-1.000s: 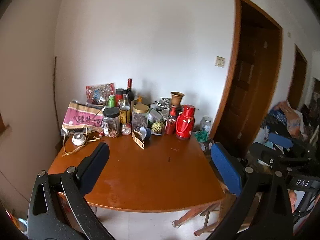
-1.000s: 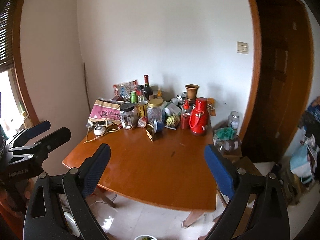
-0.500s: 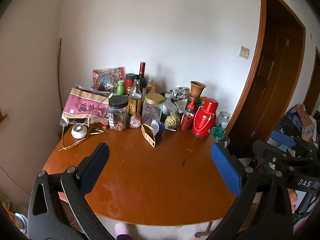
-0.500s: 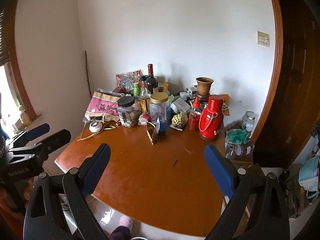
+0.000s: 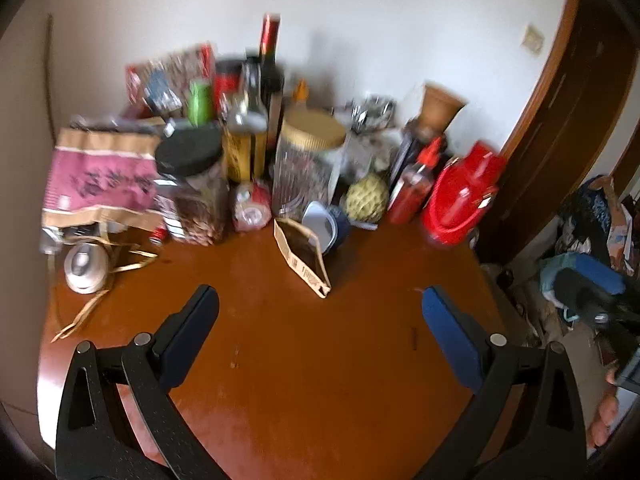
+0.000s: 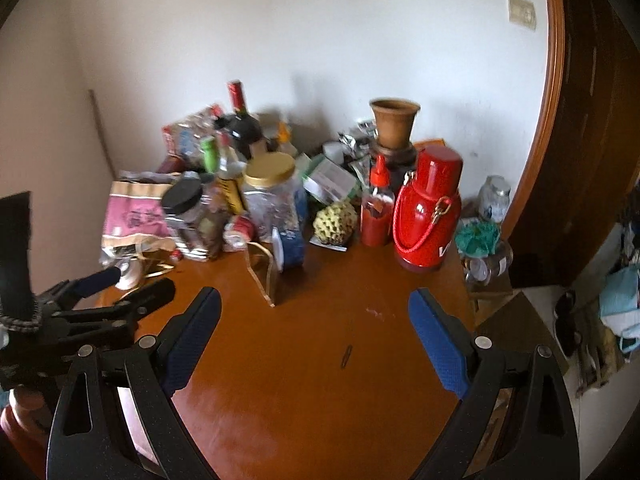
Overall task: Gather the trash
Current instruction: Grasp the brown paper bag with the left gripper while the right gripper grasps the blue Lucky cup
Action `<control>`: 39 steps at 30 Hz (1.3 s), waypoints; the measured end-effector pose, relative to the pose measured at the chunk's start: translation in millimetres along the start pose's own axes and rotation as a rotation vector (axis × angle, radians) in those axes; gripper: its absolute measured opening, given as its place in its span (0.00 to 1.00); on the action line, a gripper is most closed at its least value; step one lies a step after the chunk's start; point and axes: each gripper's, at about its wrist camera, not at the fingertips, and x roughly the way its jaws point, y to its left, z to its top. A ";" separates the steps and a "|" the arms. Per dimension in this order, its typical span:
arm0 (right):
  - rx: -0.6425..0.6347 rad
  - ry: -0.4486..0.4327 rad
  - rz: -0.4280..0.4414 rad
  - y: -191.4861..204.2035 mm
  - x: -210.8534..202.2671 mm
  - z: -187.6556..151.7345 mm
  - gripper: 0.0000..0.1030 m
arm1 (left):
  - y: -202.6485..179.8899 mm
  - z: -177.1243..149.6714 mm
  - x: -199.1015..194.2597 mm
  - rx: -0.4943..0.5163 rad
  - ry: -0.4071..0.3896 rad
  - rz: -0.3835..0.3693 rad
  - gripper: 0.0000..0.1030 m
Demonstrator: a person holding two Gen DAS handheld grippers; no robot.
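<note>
Closer to wooden table [image 5: 320, 380] than half a second ago — clutter at the far edge larger, frames motion-blurred. Approach apparently under way; nothing collected yet.

Left gripper [image 5: 320, 320]: jaws wide apart, empty. Right gripper [image 6: 314, 316]: likewise spread, empty.

Likely trash — torn brown paper pouch [image 5: 302, 256] — lying on table just ahead of left gripper, between its fingers' line, not touching. Beside blue cup [image 5: 326, 228], near red thermos [image 5: 460, 204].

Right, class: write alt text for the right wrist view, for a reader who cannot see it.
An open gripper hangs over a brown table whose far side is crowded with jars and bottles, a red flask and a brown paper pouch in front. The other gripper shows at left.
</note>
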 end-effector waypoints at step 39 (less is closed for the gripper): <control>0.052 0.386 0.155 28.5 269.6 34.0 0.55 | 82.9 18.1 113.4 0.043 0.181 -0.069 0.06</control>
